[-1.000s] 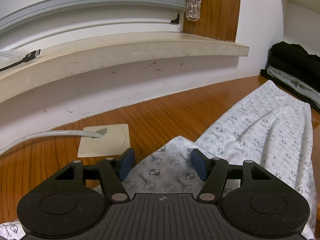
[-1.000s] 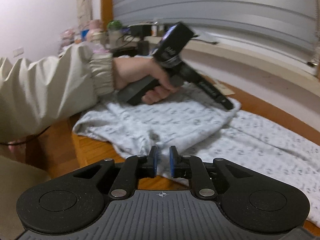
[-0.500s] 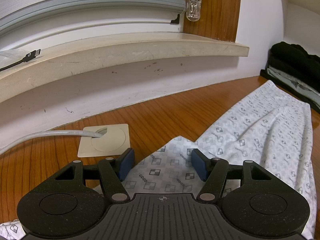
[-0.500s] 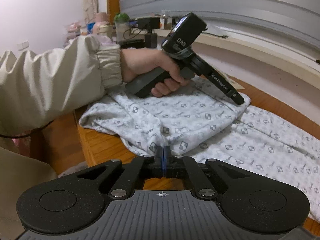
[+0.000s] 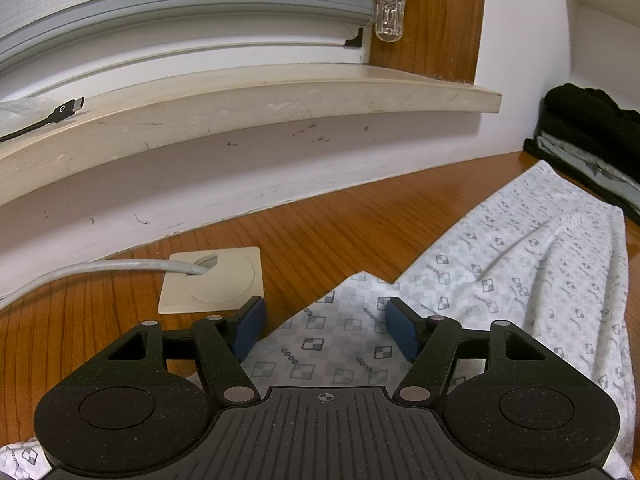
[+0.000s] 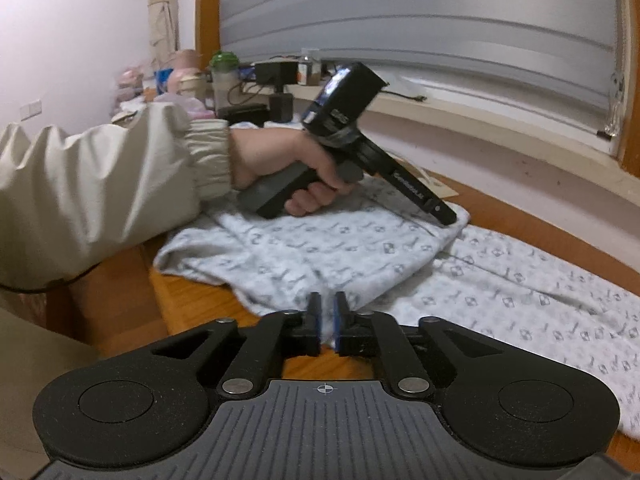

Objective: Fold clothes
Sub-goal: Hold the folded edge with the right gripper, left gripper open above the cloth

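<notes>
A white garment with a small checked print (image 5: 520,272) lies spread on the wooden table (image 5: 320,232). One end is folded over into a thicker layer (image 6: 320,248). My left gripper (image 5: 325,312) is open and its jaws are opening a little. It hangs low over the folded corner, with cloth under the gap and neither pad pressing it. In the right wrist view a hand (image 6: 280,160) in a beige sleeve (image 6: 100,200) holds that tool. My right gripper (image 6: 327,300) is at the folded layer's near edge. Its jaws are opening to a narrow gap and grip nothing.
Dark folded clothes (image 5: 592,136) are stacked at the table's far right. A beige cable plate (image 5: 212,284) with a grey cable (image 5: 100,270) sits left of the left gripper. A window sill (image 5: 240,100) runs along the back, and bottles and clutter (image 6: 224,76) stand at its far end.
The right gripper closed fully at the cloth's edge half a second ago and has since parted slightly. The left wrist view is unchanged.
</notes>
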Available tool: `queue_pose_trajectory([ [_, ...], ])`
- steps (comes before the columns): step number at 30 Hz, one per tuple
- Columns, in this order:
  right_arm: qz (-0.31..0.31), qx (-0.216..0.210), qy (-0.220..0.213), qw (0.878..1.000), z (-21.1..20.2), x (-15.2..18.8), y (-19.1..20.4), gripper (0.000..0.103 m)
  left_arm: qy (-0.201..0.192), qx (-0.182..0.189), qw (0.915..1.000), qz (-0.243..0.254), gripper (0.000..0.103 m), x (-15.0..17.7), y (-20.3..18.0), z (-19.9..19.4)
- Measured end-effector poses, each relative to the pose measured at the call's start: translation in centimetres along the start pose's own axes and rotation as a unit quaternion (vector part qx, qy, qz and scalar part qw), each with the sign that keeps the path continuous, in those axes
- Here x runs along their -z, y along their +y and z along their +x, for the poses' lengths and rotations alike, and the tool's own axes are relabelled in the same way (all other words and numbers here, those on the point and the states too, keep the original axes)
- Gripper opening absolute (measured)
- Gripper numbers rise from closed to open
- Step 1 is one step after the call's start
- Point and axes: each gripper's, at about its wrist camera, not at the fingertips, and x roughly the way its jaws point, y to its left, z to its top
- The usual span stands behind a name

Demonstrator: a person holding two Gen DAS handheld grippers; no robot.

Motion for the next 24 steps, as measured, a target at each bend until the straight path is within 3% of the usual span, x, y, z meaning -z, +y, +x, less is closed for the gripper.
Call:
queue_pose_trajectory([
  [4, -0.006, -0.020, 0.017, 1.000, 1.8, 0.0, -0.3, 0.024, 0.000, 0.001, 1.0000, 0.000, 0.070, 0.0, 0.1, 0.0],
  [8, -0.016, -0.024, 0.031, 0.999, 3.0, 0.2, 0.0, 0.025, 0.000, 0.002, 1.0000, -0.001, 0.070, 0.1, 0.1, 0.0],
  [12, -0.008, -0.022, 0.027, 0.999, 2.5, 0.3, -0.3, 0.010, 0.000, 0.002, 1.0000, 0.000, 0.070, 0.1, 0.1, 0.0],
  [19, 0.007, 0.032, -0.036, 0.999, -2.4, 1.2, 1.9, 0.005, 0.001, -0.001, 1.0000, -0.001, 0.073, 0.1, 0.2, 0.0],
  [24, 0.018, 0.062, -0.051, 0.997, -3.8, 2.6, 4.3, 0.003, 0.001, -0.002, 1.0000, -0.001, 0.074, 0.1, 0.2, 0.0],
])
